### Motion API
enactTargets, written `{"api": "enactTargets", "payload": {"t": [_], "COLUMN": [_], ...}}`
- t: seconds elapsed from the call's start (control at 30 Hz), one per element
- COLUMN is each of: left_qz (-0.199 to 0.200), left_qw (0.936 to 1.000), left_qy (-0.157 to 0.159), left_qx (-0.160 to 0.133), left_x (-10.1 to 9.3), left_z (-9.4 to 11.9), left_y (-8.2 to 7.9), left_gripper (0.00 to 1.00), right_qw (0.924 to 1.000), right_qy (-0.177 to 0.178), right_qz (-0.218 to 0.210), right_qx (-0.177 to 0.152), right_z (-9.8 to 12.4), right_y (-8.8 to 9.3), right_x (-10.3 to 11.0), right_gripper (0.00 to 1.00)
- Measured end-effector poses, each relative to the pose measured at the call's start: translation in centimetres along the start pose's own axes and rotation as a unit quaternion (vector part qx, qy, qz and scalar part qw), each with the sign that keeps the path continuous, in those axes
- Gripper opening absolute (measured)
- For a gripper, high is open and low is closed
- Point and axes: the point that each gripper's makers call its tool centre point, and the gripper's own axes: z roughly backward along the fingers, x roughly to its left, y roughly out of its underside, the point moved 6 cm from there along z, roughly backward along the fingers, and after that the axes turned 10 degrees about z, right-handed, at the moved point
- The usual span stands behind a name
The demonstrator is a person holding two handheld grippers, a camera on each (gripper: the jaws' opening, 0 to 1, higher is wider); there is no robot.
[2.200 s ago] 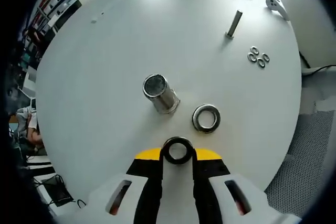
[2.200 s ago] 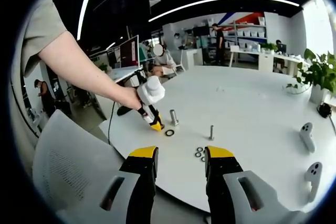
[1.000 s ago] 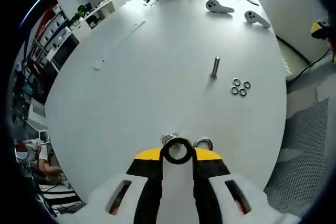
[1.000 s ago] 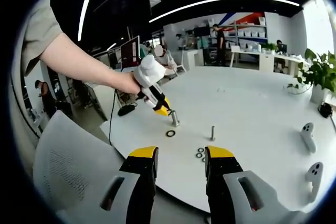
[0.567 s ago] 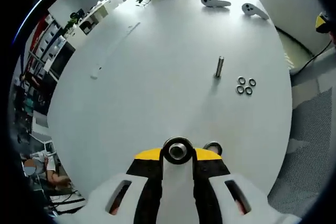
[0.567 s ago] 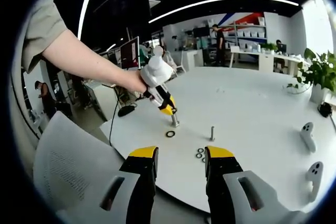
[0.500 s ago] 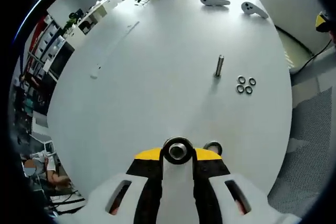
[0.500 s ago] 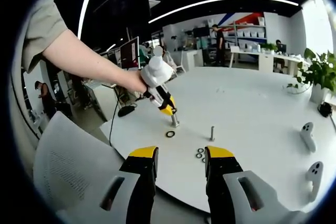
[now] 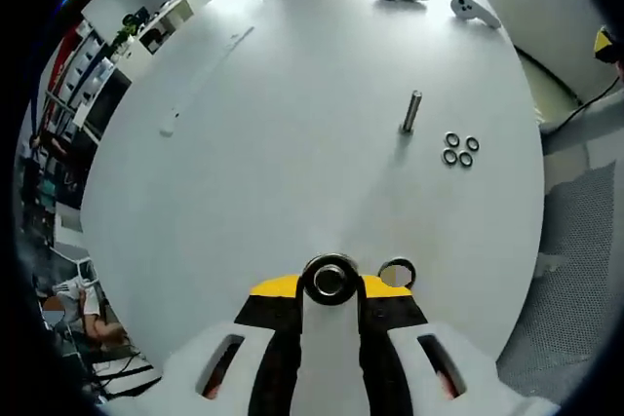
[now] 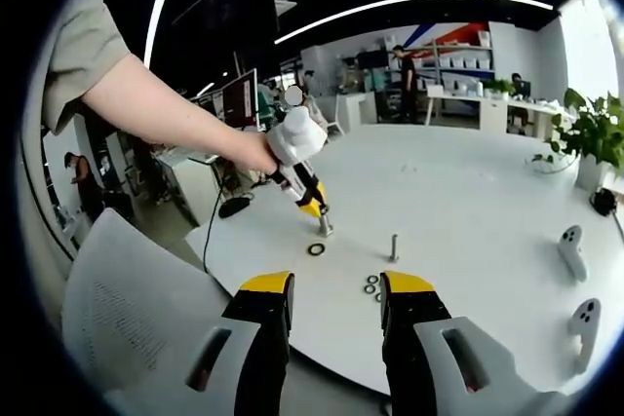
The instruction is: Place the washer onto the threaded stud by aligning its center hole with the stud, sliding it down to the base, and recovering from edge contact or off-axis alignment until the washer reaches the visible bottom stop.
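Since two seconds ago the left gripper (image 10: 314,204) has carried its washer (image 9: 330,279) from beside the threaded stud (image 10: 324,225) to directly over it, jaws clenched on the ring. Stud top is hidden beneath it. Right gripper (image 10: 335,304) hangs near, jaws parted, grasping nothing.

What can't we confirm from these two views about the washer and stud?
- Large stud's base: in the left gripper view the washer and left gripper cover it, so seating depth cannot be told.
- Same joint in the right gripper view: too small, and the left gripper sits over the large stud.
- Threads on the thin stud: too small.
- Small washers: sizes unreadable.
- Loose washer: partly behind the left gripper.
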Motion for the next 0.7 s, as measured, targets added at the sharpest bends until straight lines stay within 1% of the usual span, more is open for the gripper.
{"api": "enactTargets", "payload": {"t": [0.13, 0.23, 0.3, 0.43, 0.7], "left_qz": [0.006, 0.016, 0.017, 0.034, 0.036], "left_qw": [1.0, 0.9998, 0.9998, 0.9993, 0.9992], "left_qy": [0.004, 0.008, 0.008, 0.01, 0.009], "left_qx": [0.005, 0.009, 0.01, 0.012, 0.017], "left_x": [0.0, 0.0, -0.1, -0.2, -0.3], "left_z": [-0.5, -1.5, -1.7, -2.6, -3.7], "left_y": [0.1, 0.4, 0.5, 0.6, 0.8], "left_gripper": [0.19, 0.19, 0.19, 0.19, 0.19], "right_qw": [1.0, 1.0, 1.0, 1.0, 1.0], "right_qy": [0.0, 0.002, 0.003, 0.002, 0.004], "right_qz": [0.0, -0.001, -0.002, 0.0, -0.002], "right_qx": [0.0, 0.0, 0.0, 0.005, 0.003], "right_z": [0.0, 0.0, 0.0, 0.0, 0.0], "right_y": [0.0, 0.0, 0.0, 0.1, 0.1], "right_x": [0.0, -0.1, -0.1, 0.0, -0.1], "right_gripper": [0.37, 0.37, 0.37, 0.37, 0.37]}}
